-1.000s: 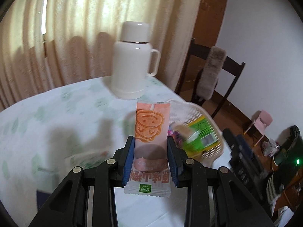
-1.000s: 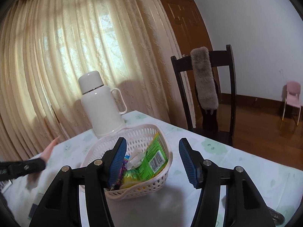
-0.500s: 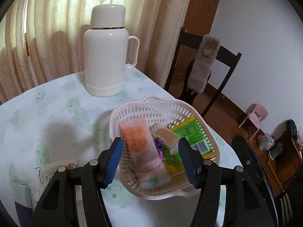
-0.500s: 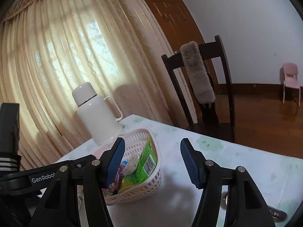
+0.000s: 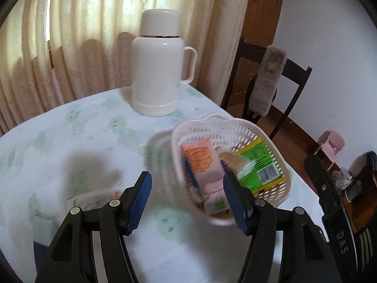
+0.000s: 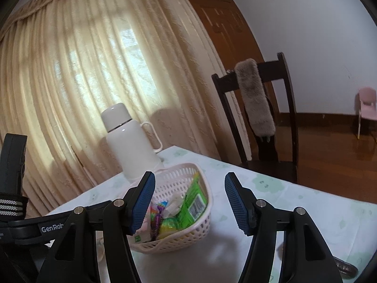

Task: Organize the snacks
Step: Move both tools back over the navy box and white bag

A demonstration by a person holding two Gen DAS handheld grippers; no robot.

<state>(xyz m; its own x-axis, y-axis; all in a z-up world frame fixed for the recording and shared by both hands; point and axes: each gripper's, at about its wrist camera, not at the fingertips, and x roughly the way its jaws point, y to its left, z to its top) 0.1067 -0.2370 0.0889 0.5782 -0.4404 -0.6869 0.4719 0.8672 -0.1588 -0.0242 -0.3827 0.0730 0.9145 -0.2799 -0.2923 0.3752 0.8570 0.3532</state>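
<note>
left hand-held gripper [image 5: 187, 198]: gaping wide, gripping nothing | orange snack packet [image 5: 203, 167] lying in basket [image 5: 213, 123] just ahead-right | remaining wrapper [image 5: 94, 198] sitting on desk [image 5: 70, 136] near its left finger: light, crinkly, slippery; pinching an edge seems best | right hand-held gripper [image 6: 189, 202]: gaping, empty

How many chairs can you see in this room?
2. A dark wooden chair stands at the table's far side with a furry cover over its back; a small pink chair sits by the far wall. Others may be out of view.
</note>
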